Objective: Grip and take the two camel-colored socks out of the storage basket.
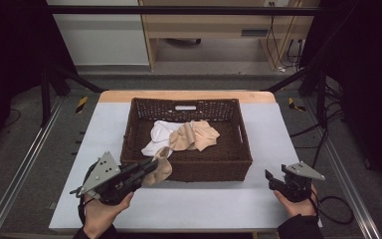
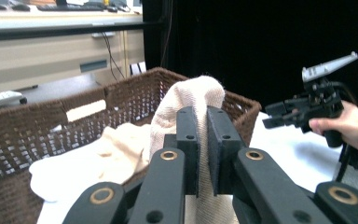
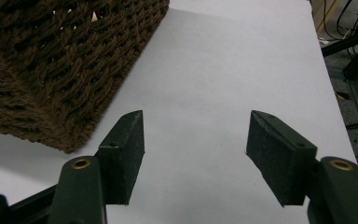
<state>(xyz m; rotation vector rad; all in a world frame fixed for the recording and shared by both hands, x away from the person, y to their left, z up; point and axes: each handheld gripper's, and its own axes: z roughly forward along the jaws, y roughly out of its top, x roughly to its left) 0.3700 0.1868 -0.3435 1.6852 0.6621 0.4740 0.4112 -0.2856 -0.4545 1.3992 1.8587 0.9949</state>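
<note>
A dark brown wicker basket (image 1: pixel 186 164) stands in the middle of the white table. Inside lie a white cloth (image 1: pixel 160 134) and tan cloths (image 1: pixel 196 134). My left gripper (image 1: pixel 151 167) is shut on a beige cloth (image 1: pixel 161 169) that hangs over the basket's front left rim. In the left gripper view the beige cloth (image 2: pixel 191 100) rises between the jaws, with the basket (image 2: pixel 23 126) behind it. My right gripper (image 1: pixel 273 181) rests open near the table's front right. Its jaws stand wide apart over bare white table (image 3: pixel 200 93), beside the basket's corner (image 3: pixel 51 70).
The white table cover (image 1: pixel 194 204) has free room in front of the basket and on both sides. Black frame rails (image 1: pixel 69 79) and cables (image 1: pixel 328 129) run around the table. A wooden desk (image 1: pixel 219 25) stands beyond the far edge.
</note>
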